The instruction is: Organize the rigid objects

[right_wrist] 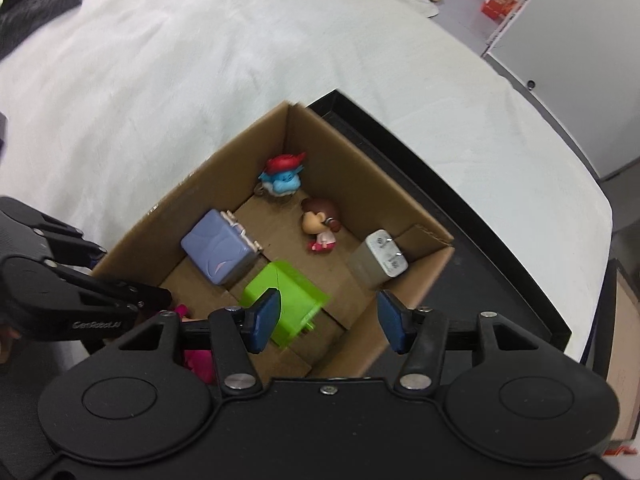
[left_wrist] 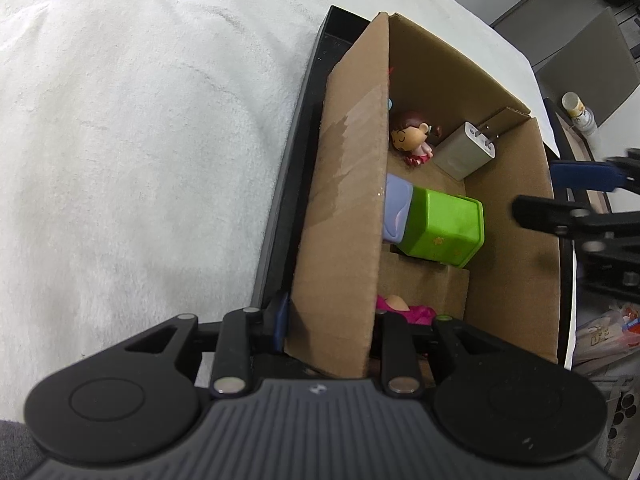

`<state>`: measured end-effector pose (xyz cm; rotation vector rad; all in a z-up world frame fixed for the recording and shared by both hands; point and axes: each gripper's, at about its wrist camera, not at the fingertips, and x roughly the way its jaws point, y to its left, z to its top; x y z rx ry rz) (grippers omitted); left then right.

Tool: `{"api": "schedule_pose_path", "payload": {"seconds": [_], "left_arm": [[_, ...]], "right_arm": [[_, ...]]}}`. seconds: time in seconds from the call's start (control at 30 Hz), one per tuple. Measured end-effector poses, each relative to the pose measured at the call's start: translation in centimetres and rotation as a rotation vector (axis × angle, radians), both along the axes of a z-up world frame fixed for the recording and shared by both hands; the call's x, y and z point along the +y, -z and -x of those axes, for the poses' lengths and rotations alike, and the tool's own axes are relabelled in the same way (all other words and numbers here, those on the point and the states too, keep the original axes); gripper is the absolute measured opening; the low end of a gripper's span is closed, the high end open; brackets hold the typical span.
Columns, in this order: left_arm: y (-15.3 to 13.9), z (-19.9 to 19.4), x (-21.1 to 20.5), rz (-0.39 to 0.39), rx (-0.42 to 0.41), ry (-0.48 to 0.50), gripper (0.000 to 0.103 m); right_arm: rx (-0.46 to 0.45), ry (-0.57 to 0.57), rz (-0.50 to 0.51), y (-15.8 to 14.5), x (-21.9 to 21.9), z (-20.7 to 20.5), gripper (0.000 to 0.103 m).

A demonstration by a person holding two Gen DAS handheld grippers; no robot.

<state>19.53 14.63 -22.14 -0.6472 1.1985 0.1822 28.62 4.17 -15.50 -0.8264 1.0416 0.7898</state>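
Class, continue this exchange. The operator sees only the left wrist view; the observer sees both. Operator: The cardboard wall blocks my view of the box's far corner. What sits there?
Observer: A blue figure with a red cap sits in that corner of the box, beyond the brown-haired doll.
Operator: Is the right gripper holding anything?
Observer: No. The right gripper is open, nothing between its pads; the green block lies below.
Operator: What is the lilac thing beside that block?
Observer: A lilac case with a white handle along one side.
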Motion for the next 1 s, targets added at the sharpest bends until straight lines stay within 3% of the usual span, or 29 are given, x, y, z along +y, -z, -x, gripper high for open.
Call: {"api": "schedule_pose_path", "payload": {"seconds": [0.3,0.43,0.6,0.9,1.0], "left_arm": [[-0.8,-1.4,-1.0,-0.034,0.05,0.008,0.028],[-2.2,-1.5,-1.2,-0.052,0.027,-0.004,0.03],[-5.6,-1.7,-1.6,-0.07,-0.039,0.012,0.037],[-9.5,-0.7,-3.4,-0.11,-0.087,0.062,0.041],[-10.5,-0.5,-3.8,-0.131,-0.091,0.068,0.05]], "right_arm": [[0.022,0.137,-0.138,-3.9,-4.1,-1.1,0.054],[0.049,0.204,-0.199,-5.1,-6.0,-1.4,0.054],[0.074,0.297,-0.29,-6.3,-8.9,-1.3,0.068],[0.099,0.408,-0.42,-7.6,-13.0,0.2,0.076],[0.098,0.429,-0.457,-8.1,-14.1,0.9,0.081]]}}
